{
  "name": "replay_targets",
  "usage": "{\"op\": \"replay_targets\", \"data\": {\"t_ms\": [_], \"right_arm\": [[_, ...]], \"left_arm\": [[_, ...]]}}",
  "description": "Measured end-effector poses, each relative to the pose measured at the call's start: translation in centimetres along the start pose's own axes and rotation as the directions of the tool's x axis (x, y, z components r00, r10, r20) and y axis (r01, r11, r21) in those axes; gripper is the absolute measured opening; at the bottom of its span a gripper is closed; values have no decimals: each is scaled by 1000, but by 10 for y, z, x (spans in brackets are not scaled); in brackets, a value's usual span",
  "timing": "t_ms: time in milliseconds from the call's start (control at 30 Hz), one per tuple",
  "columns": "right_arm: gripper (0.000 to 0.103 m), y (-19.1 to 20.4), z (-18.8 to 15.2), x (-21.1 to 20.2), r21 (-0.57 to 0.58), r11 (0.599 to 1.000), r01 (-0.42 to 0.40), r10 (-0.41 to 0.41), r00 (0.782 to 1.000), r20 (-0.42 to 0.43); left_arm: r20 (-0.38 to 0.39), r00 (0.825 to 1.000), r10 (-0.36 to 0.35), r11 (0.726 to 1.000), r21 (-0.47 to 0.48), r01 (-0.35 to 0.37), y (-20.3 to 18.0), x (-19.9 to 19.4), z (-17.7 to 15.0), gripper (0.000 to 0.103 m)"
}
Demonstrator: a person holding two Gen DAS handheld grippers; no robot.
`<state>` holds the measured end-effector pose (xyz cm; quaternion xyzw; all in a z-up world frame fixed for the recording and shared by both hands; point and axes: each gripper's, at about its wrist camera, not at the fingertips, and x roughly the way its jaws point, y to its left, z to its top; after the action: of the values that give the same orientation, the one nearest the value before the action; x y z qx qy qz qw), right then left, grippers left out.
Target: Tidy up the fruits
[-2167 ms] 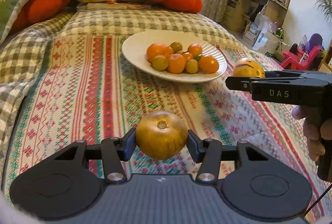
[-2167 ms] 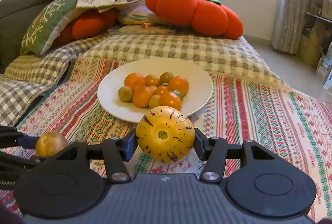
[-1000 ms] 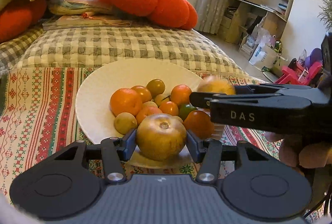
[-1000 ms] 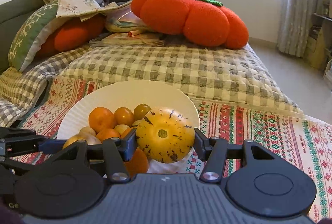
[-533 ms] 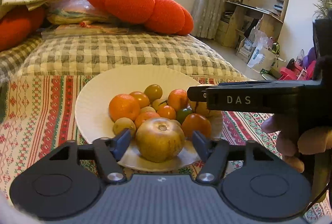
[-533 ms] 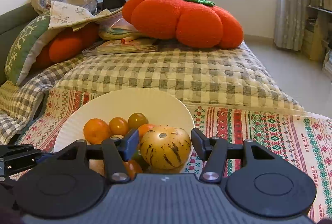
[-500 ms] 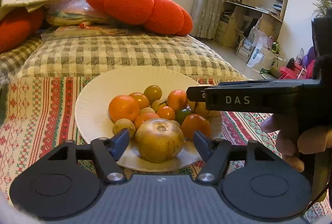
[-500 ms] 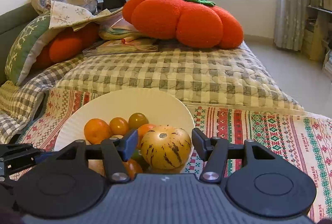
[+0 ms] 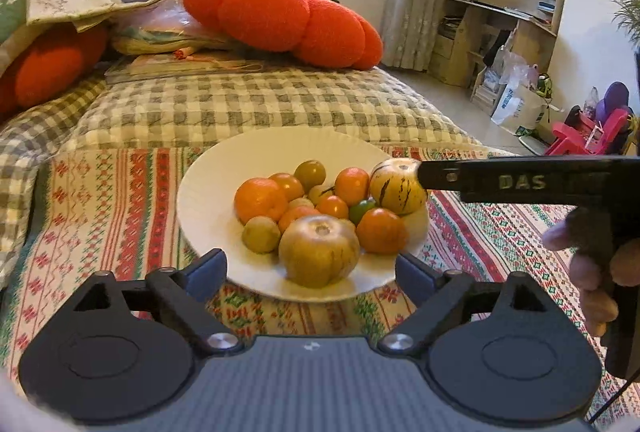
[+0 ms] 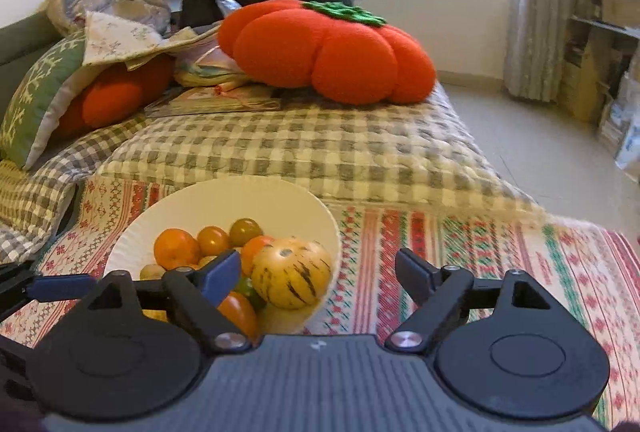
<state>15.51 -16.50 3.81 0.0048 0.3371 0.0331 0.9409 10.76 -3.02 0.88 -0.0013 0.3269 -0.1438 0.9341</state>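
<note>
Presently, contents and condition as follows.

Plate point(image 9: 208, 168): white, shallow, resting on the patterned blanket point(image 9: 100, 192) over a soft bed; near rim towards both cameras.

Brown-gold fruit point(image 9: 319, 250): on the plate's near side, leaning against the small fruits behind it. Lies between the fingers of the left gripper point(image 9: 312, 268) but touches neither.

Striped yellow fruit point(image 10: 292, 272): at the plate's right edge, resting against the heap of small orange and green fruits point(image 9: 280, 200). The right gripper point(image 10: 318, 272) stands over it; the left finger sits just beside the fruit and the right finger is well apart from it.

Left gripper: fingers wide and opening, nothing gripped.

Right gripper: fingers wide and opening, nothing gripped. In the left wrist view its finger tip point(image 9: 424, 174) appears at or very near the striped fruit; contact cannot be settled.

Hand point(image 9: 592, 272): part of the person's hand on the right gripper's handle, at the frame's right edge.

Background: orange pumpkin cushion point(image 9: 280, 16), checked quilt point(image 9: 240, 104).

Risks, as judged:
- Both large fruits are round and sit near the rim; a finger brushing one on withdrawal could roll it off onto the blanket.
- The plate sits on yielding bedding; a knock to its rim could tip it and spill the heap.
- The grippers work close together and could clash while backing out.
</note>
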Motion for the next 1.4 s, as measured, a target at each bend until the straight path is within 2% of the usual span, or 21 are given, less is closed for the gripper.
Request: {"op": "replay_targets", "data": {"t_ms": [100, 200, 433, 567, 667, 867, 1000, 1400], "right_arm": [[85, -3, -5, -10, 38, 999, 18, -17, 1000, -15], [88, -2, -10, -21, 80, 995, 57, -52, 997, -58], [96, 13, -24, -48, 26, 997, 71, -67, 989, -133], [99, 20, -29, -57, 16, 992, 127, -122, 975, -187], [103, 23, -33, -64, 52, 991, 124, -110, 967, -229], [103, 32, -39, -74, 29, 989, 147, -133, 951, -277], [103, 31, -39, -76, 37, 988, 150, -134, 952, -276], [103, 44, -43, -77, -34, 989, 141, -145, 950, -276]], "left_arm": [[-23, 1000, 18, 1000, -19, -18, 1, -8, -2, 90], [-56, 998, 31, 998, -47, -34, 4, -15, -5, 90], [-135, 987, 90, 994, -42, -97, 6, -33, -12, 90], [-190, 972, 137, 988, -44, -148, 7, -41, -15, 90], [-215, 964, 157, 984, -54, -172, 5, -50, -16, 90], [-211, 942, 262, 963, 0, -268, -5, -68, -16, 90], [-219, 941, 258, 964, -12, -267, -7, -75, -16, 90], [-224, 942, 250, 965, -22, -261, -10, -77, -16, 90]]}}
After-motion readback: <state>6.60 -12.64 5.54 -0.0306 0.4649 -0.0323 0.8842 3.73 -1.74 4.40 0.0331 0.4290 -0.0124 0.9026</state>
